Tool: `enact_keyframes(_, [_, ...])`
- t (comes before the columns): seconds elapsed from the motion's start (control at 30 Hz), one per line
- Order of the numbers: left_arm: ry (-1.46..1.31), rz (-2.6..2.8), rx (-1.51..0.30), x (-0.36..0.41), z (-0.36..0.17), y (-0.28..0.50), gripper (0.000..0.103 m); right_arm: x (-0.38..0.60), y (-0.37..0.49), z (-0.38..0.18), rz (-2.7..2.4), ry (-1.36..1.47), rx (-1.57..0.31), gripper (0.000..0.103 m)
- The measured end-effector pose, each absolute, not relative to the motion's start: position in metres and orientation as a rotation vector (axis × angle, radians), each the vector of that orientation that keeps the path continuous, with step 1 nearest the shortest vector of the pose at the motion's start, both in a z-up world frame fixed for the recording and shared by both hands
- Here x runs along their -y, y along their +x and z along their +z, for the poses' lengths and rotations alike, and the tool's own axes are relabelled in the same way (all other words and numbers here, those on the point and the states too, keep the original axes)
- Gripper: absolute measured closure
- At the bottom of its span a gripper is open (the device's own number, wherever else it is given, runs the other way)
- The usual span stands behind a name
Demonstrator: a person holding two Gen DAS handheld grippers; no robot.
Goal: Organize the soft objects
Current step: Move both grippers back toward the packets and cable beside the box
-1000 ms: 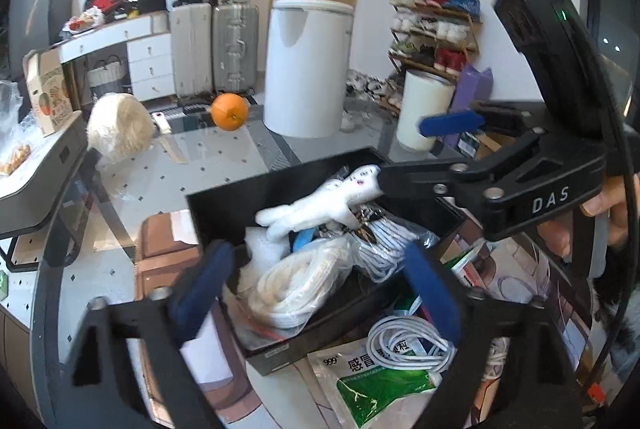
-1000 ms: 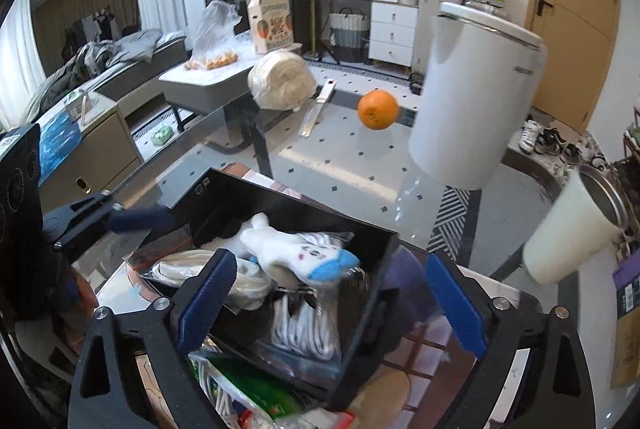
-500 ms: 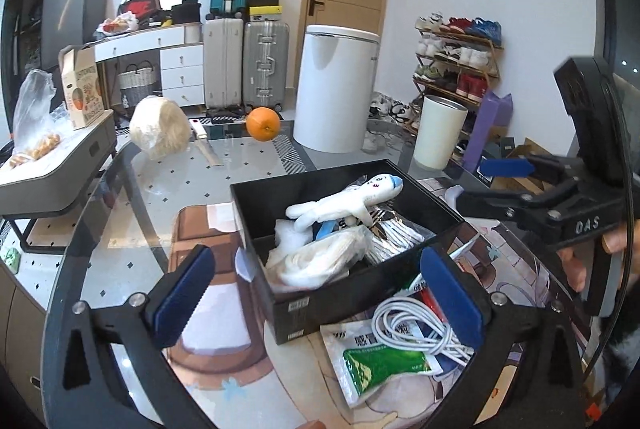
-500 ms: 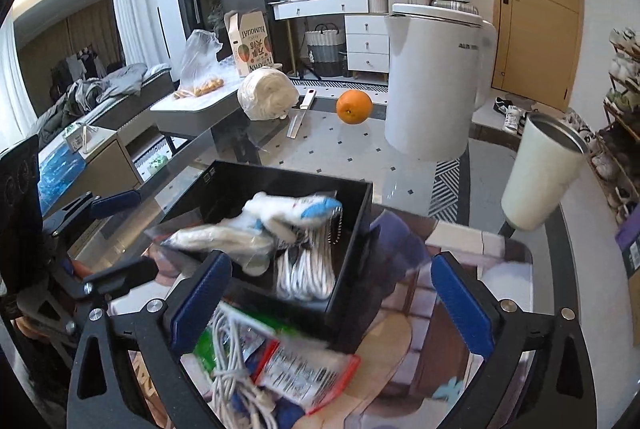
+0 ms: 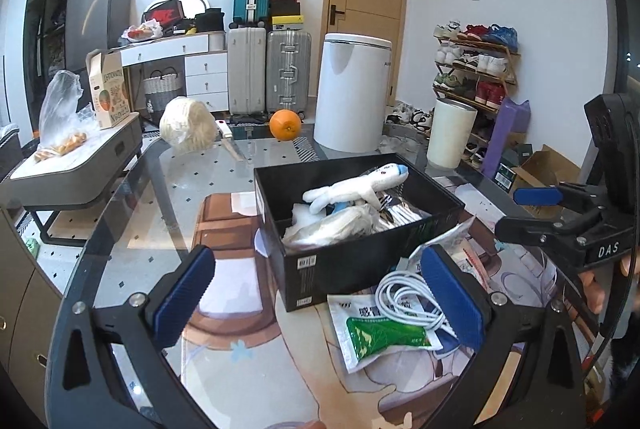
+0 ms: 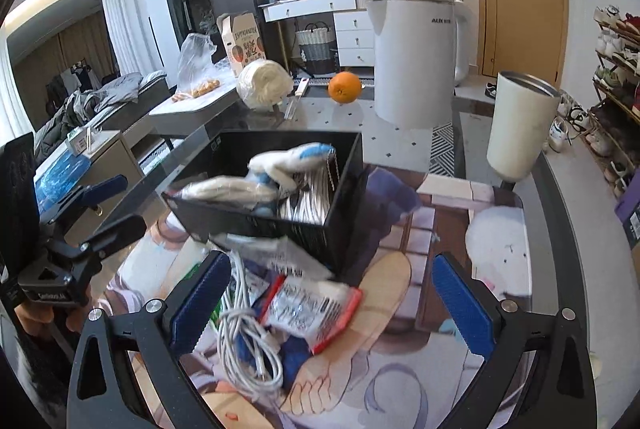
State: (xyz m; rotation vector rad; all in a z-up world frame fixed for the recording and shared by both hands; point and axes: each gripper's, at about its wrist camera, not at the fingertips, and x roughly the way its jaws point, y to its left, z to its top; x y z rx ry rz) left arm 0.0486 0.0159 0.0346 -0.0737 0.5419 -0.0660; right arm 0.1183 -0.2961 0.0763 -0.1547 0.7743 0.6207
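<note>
Jaws wide (both grippers), nothing held

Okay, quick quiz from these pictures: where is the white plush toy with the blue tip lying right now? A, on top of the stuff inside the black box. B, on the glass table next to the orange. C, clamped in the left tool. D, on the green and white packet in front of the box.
A: the white plush toy with the blue tip rests on the bagged items inside the black rectangular box, with neither tool touching it.
</note>
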Motion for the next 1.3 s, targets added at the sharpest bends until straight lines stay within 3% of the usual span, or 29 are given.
enact_keyframes(1.3, [-0.020, -0.019, -0.614, -0.005, 0.010, 0.061, 0.000, 0.273, 0.140, 0.008, 0.561, -0.174, -0.978, 0.001])
